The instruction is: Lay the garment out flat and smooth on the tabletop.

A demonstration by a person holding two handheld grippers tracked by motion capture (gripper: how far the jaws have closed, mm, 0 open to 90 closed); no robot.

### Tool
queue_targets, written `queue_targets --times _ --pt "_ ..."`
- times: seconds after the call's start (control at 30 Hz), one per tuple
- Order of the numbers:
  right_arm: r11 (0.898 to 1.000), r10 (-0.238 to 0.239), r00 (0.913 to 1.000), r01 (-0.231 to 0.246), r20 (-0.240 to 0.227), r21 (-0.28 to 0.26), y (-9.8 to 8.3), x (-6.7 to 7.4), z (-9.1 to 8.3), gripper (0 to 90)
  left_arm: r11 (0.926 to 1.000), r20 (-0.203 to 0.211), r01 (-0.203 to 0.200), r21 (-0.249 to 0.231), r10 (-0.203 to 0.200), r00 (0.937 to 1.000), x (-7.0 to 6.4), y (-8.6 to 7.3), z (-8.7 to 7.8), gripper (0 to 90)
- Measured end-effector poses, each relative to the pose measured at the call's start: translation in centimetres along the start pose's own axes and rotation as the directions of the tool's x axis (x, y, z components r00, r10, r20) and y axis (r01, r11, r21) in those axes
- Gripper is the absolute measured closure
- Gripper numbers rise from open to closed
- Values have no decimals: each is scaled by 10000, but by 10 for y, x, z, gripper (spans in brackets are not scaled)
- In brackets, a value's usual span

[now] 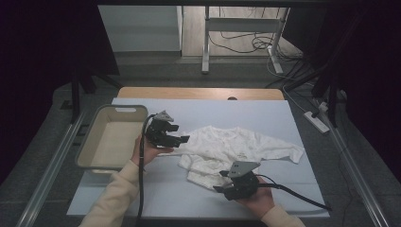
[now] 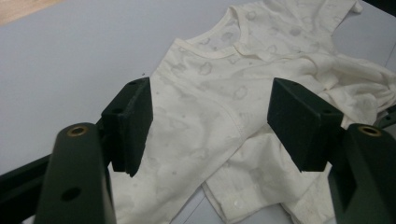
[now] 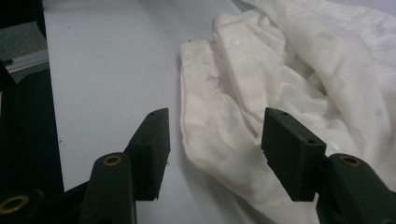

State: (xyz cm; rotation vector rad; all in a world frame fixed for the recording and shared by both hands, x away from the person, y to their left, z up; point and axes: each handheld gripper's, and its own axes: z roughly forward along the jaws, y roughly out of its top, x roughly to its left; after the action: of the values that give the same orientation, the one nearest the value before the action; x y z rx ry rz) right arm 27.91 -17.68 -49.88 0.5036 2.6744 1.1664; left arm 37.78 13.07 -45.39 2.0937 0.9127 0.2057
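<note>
A white garment point(image 1: 236, 149) (a small, faintly patterned top, crumpled, one sleeve stretched toward the right) lies on the pale blue table cover point(image 1: 198, 113), right of centre. The left gripper point(image 1: 182, 139), held in the person's left hand point(image 1: 150, 152), hovers at the garment's left edge with its jaws apart and nothing clamped; in the left gripper view the neckline and front panel of the garment point(image 2: 224, 93) appear between the two black pads, which stand clear of the fabric. The right gripper point(image 1: 221, 182), in the right hand point(image 1: 257, 197), sits at the garment's near hem, jaws likewise apart; the right gripper view shows the folded hem point(image 3: 210, 121) between the pads, untouched by either. A grey plastic basket point(image 1: 87, 150) stands on the table's left side, just beside the left hand.
</note>
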Motion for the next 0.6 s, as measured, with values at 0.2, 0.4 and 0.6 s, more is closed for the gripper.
queue_targets --times 0.2,0.4,0.6 --pt "9999 -76 9999 77 -147 104 3 0 9 408 10000 -16 -5 -16 5 10000 0 0 -1 317" --pt "9995 -187 9997 191 -148 245 6 2 16 399 10000 -13 -45 -39 45 10000 -1 1 -2 317" --pt "9992 -176 9994 188 -313 360 10 1 26 385 10000 23 5 -90 -5 10000 -1 1 -3 317"
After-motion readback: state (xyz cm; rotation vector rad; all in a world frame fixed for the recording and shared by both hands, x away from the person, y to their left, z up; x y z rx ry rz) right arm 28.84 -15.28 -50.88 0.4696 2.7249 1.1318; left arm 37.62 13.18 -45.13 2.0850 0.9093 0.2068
